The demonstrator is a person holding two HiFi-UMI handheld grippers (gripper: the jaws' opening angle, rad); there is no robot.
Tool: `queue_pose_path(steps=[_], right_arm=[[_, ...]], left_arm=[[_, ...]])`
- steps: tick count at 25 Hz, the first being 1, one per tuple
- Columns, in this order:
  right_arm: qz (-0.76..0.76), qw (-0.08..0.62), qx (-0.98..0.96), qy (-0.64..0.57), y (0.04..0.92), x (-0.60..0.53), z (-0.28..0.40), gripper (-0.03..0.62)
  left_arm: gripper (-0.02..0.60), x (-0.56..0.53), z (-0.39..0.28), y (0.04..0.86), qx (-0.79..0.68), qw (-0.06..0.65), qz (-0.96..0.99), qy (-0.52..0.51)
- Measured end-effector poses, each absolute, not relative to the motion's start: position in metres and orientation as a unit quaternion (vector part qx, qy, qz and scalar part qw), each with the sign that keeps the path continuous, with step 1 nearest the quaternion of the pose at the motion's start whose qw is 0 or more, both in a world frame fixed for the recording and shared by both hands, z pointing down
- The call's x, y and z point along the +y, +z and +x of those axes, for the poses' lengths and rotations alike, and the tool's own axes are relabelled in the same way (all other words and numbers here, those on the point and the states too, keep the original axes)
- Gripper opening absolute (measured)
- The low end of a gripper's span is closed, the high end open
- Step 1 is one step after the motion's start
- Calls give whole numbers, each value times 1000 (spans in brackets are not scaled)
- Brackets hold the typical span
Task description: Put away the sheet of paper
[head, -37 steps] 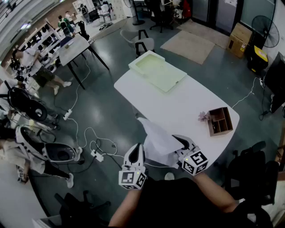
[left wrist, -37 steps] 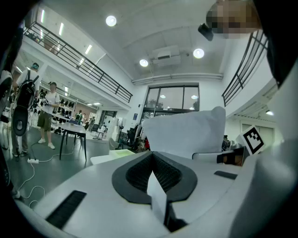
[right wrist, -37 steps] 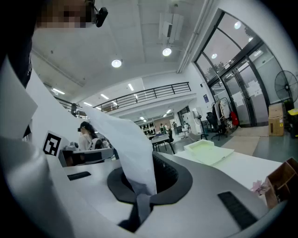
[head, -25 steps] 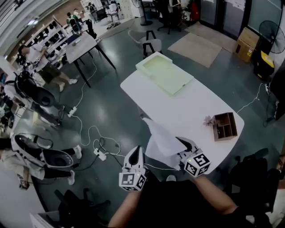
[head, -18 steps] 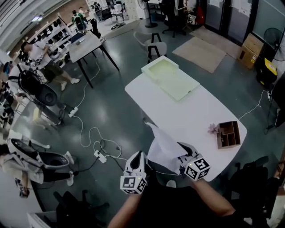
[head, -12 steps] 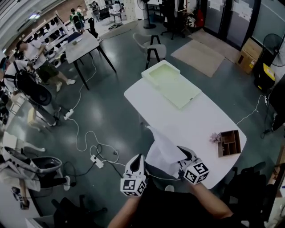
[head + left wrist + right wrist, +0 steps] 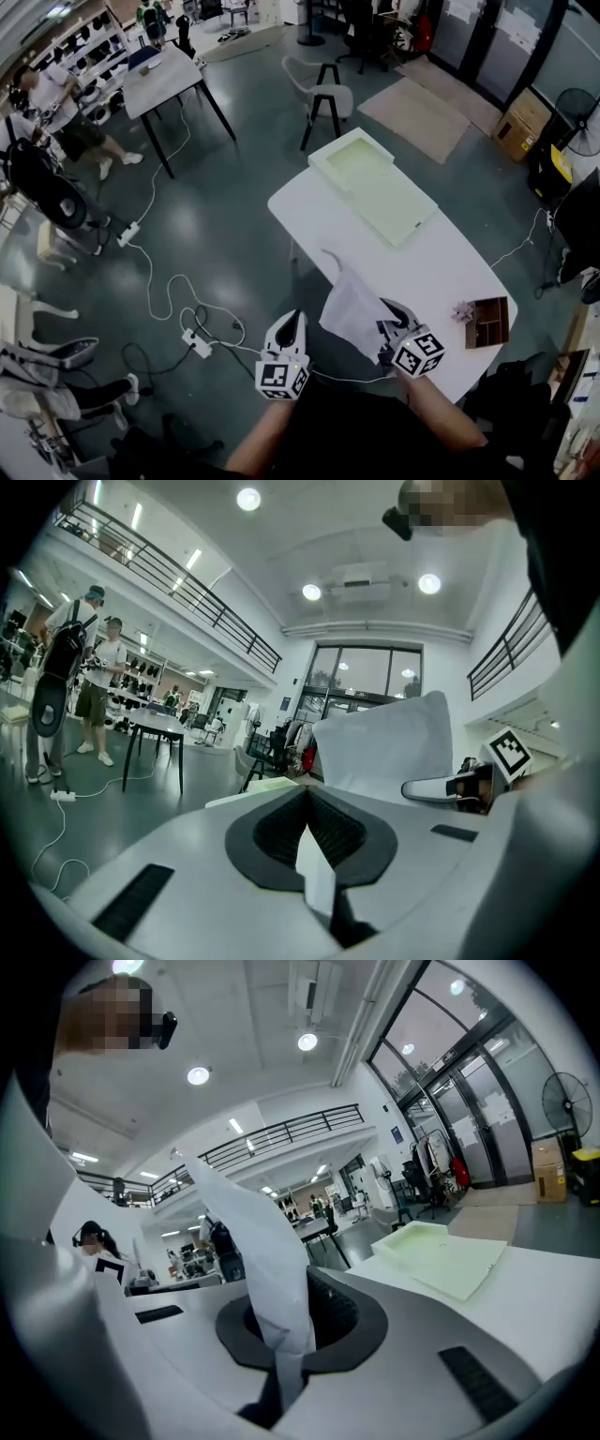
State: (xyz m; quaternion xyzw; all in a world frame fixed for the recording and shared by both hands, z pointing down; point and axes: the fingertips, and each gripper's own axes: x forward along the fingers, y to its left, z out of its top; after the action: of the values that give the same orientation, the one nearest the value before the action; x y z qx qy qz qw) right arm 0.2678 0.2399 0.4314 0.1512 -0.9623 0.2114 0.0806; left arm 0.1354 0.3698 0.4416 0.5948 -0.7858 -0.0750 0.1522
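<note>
In the head view, the right gripper holds a sheet of paper upright above the near end of a white table. The left gripper is just beside it, not touching the paper. A pale green tray lies at the far end of the table and a wooden box at its right edge. In the left gripper view, the jaws are together; a thin white sliver shows in the seam, and what it is cannot be told. In the right gripper view, the jaws are clamped on the lower edge of the sheet, which stands up crumpled from them.
</note>
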Motion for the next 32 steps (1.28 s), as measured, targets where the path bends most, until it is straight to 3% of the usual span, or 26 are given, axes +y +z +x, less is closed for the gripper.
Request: queue_pose_path(steps=[18, 32], right_arm=[[182, 75, -959, 204, 422, 190, 110, -2], [239, 74, -938, 239, 453, 157, 113, -2]], left_arm=[[3, 367, -28, 431, -783, 139, 602, -76], [3, 341, -69, 443, -772, 151, 615, -62]])
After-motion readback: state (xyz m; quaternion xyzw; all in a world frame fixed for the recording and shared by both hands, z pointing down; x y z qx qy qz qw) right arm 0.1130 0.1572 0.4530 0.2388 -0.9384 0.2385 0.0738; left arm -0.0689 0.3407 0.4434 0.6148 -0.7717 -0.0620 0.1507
